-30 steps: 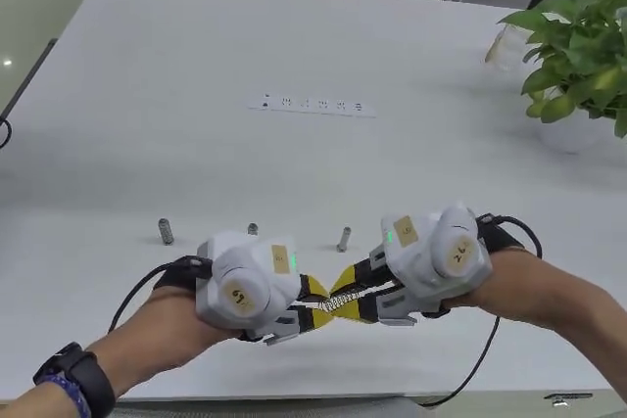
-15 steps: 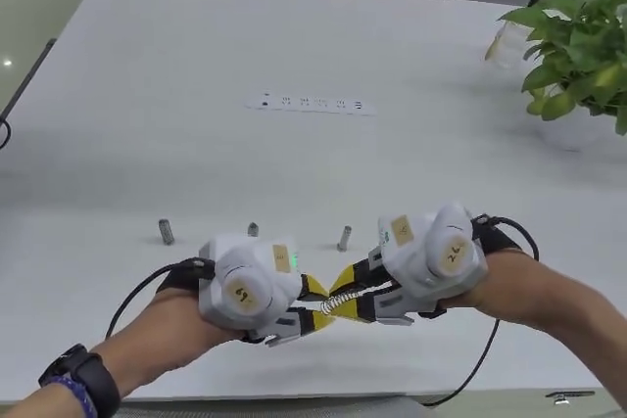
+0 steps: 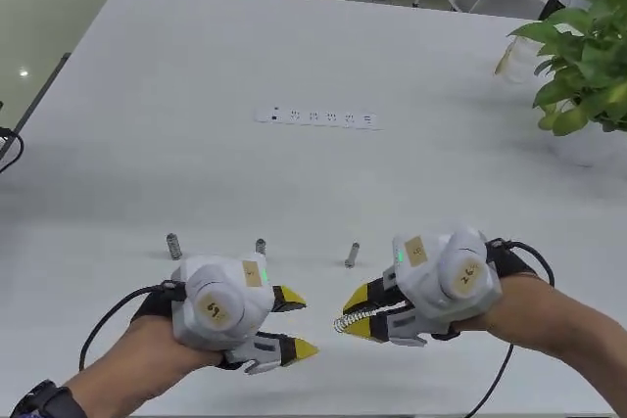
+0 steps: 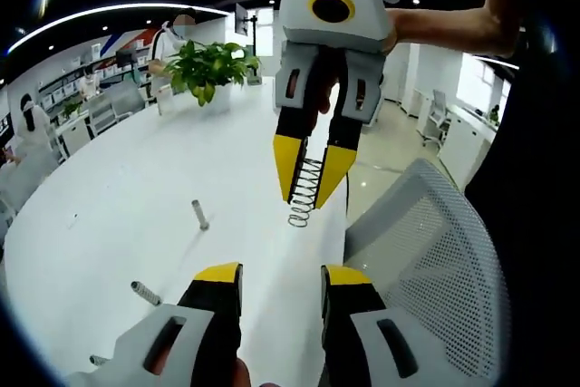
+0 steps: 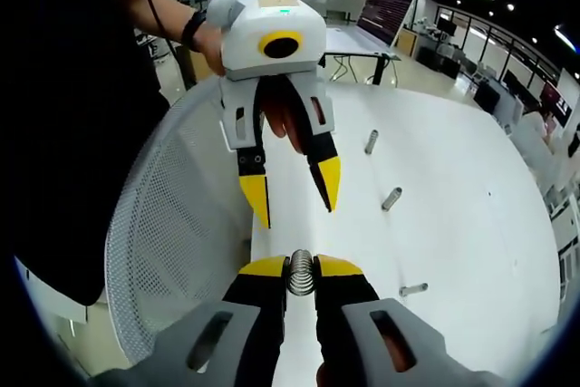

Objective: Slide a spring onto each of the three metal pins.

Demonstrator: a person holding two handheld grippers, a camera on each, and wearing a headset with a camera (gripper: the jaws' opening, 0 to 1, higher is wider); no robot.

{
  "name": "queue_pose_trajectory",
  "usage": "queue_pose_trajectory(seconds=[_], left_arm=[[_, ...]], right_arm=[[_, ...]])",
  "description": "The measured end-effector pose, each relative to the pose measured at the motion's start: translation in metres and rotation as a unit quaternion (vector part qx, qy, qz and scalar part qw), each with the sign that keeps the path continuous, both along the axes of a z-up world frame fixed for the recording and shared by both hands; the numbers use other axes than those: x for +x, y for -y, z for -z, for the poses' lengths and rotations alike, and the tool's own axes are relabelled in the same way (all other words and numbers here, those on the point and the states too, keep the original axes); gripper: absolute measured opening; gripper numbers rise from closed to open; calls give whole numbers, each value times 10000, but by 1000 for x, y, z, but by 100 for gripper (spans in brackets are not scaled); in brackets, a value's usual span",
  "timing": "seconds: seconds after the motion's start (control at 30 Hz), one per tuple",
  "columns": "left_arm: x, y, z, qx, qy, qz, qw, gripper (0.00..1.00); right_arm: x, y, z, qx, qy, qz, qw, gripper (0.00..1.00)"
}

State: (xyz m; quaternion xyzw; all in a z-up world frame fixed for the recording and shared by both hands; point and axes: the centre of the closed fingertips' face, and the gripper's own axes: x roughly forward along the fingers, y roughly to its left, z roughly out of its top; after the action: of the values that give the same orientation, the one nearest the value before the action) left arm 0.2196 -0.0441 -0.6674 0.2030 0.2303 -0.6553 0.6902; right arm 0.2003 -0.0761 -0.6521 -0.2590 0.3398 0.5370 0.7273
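Observation:
Three small metal pins stand in a row on the white table: left pin (image 3: 174, 245), middle pin (image 3: 261, 246), right pin (image 3: 352, 255). The left one looks ribbed, as if a spring sits on it. My right gripper (image 3: 358, 312) is shut on a thin steel spring (image 3: 345, 321), which sticks out leftwards from its yellow tips. From the left gripper view, that spring (image 4: 305, 192) hangs from the right gripper (image 4: 313, 165). My left gripper (image 3: 297, 324) is open and holds nothing, a short gap to the left of the spring. The spring (image 5: 300, 275) is pinched between the right gripper's (image 5: 300, 269) pads.
A white power strip (image 3: 315, 117) lies mid-table, well beyond the pins. A potted plant (image 3: 588, 56) stands at the far right. Both grippers hover near the table's front edge, over a grey mesh chair (image 4: 435, 251).
The left gripper has let go of the spring, opened and drawn back to the left. The right gripper keeps the spring. The head camera has shifted a little.

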Motion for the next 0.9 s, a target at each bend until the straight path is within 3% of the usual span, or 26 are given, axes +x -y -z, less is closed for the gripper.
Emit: queue_pose_trajectory(seconds=[0.4,0.47,0.6,0.9], left_arm=[[32,-36,-9,-201,-62,-877,9959,34],[42,-56,-12,-252,-73,-1239,9919,36],[50,-72,-13,-346,-168,-1578,9867,38],[59,-103,-15,-379,-152,-2064,9776,42]], right_arm=[[9,17,3,-40,1,246,9997,9],[15,27,6,-125,6,368,9992,9],[23,36,7,-182,24,484,9987,9],[34,52,11,-298,-24,639,9975,9]])
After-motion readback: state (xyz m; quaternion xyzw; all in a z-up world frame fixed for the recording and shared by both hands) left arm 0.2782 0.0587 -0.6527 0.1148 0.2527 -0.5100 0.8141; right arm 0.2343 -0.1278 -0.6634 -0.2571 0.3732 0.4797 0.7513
